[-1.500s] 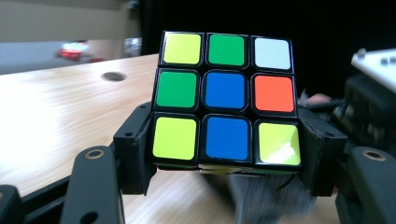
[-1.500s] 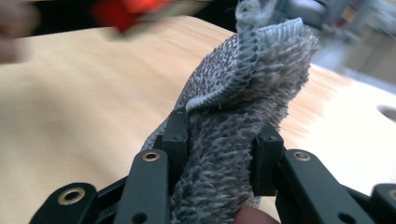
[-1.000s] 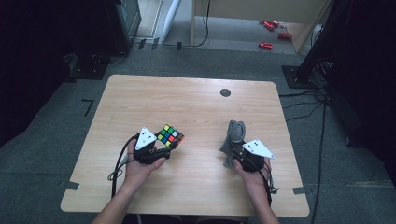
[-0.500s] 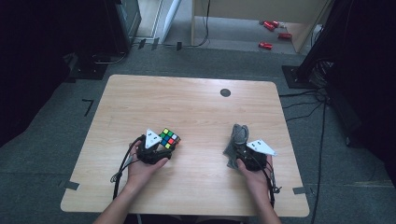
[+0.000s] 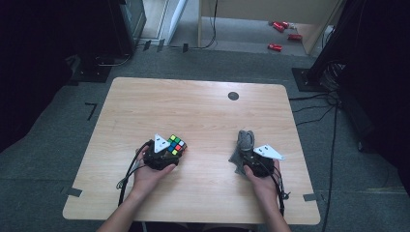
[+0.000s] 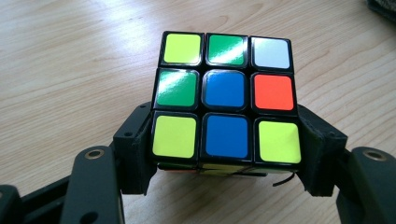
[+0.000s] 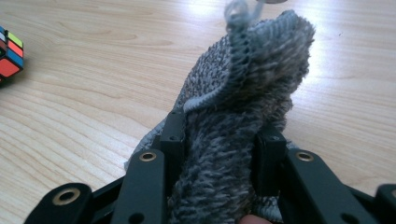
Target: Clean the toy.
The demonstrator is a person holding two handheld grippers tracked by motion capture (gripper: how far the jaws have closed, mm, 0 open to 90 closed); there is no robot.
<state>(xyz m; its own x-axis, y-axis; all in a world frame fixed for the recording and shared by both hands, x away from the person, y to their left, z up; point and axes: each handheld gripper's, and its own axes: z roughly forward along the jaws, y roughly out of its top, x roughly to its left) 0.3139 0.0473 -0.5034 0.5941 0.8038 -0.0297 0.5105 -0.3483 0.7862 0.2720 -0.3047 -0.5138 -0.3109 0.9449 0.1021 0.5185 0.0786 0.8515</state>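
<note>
A scrambled Rubik's cube (image 5: pixel 176 145) (image 6: pixel 226 100) rests on the wooden table (image 5: pixel 203 106), held between the jaws of my left gripper (image 5: pixel 167 153) (image 6: pixel 226 156), which is shut on its lower sides. My right gripper (image 5: pixel 251 157) (image 7: pixel 219 154) is shut on a grey knitted cloth (image 5: pixel 244 142) (image 7: pixel 243 93); the cloth bunches up between the jaws and its top stands above the table. The cube (image 7: pixel 9 51) also shows at the left edge of the right gripper view.
A dark round grommet (image 5: pixel 233 95) sits near the table's far edge. Cables (image 5: pixel 128 171) trail from both grippers toward the near edge. Red objects (image 5: pixel 283 34) lie on the floor beyond the table, with dark equipment on either side.
Both grippers have come down and toward the near edge with their loads. The cube now sits lower on the table, and the cloth has sunk from raised to slumped.
</note>
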